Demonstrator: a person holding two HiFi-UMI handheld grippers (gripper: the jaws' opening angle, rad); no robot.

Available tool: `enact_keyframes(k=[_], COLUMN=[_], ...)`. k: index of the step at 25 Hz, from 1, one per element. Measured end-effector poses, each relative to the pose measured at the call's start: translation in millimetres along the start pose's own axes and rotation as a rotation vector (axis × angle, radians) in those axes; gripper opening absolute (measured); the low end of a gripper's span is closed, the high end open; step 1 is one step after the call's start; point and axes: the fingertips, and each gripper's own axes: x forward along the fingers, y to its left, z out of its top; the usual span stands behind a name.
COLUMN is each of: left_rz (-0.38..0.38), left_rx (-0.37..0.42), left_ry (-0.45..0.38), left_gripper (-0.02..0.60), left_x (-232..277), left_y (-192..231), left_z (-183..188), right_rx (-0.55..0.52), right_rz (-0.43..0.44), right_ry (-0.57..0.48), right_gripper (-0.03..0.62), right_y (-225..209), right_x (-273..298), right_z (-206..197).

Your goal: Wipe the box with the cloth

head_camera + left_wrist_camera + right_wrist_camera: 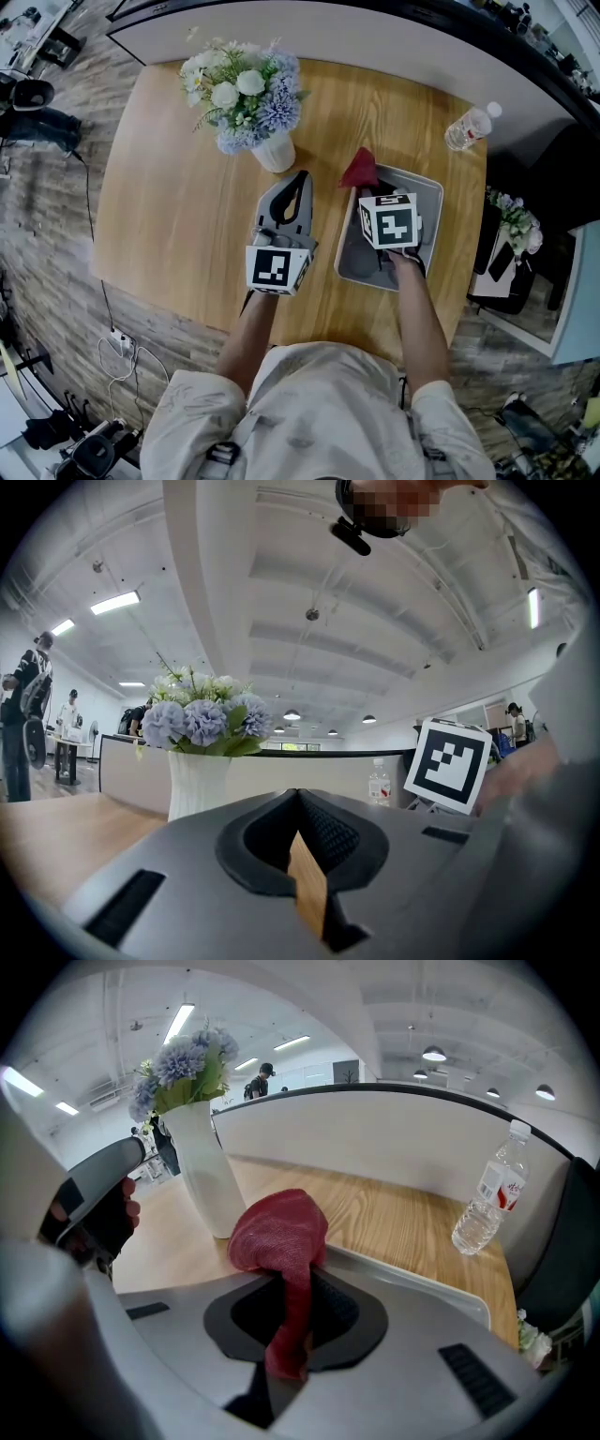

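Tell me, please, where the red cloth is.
In the head view the red cloth is pinched in the right gripper at the far left corner of the box, right of the flower vase.

A wooden table (pixel 169 187) stands on wood-plank floor (pixel 52 281); strip lights (pixel 114 602) line the white ceiling (pixel 375 621).

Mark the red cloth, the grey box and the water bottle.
red cloth (pixel 279 1229), right gripper view, on its bunched upper part.
grey box (pixel 352 258), head view, on the bare floor by its left wall.
water bottle (pixel 466 128), head view, on its clear body.
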Motion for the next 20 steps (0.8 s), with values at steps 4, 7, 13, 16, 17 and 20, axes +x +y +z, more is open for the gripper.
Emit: enact_keyframes(k=[4,7,13,16,17,20], left_rz=[-0.004,-0.007,-0.018,-0.024,-0.027,-0.033], left_rx=[0.005,0.006,0.007,0.01,0.011,0.011], left_ry=[0.0,0.001,-0.006,-0.004,-0.004,-0.006], left_gripper=[0.009,0.009,0.009,0.009,0.009,0.009], left_x=[0.3,0.6,2.8,3.2,3.2,3.4], left_y=[-2.0,-4.5,-12.5,-16.0,-17.5,-21.1], left_z=[1.1,1.6,3.7,3.7,4.0,4.9], right_rx=[-0.001,0.011,0.011,0.019,0.026,0.044], right_rz=[-0.025,-0.042,-0.085,-0.1,-0.104,-0.12], right_ry=[0.0,0.002,0.004,0.01,0.012,0.014], right_gripper=[0.063,0.063,0.063,0.063,0.063,0.063], right_y=[-10.3,-21.0,-41.4,-50.8,-54.3,-65.4], right_x=[-3.0,-6.8,-14.7,-18.4,-20.2,-25.3], right_z=[-3.1,-7.5,-16.3,-21.1,-22.9,-27.6])
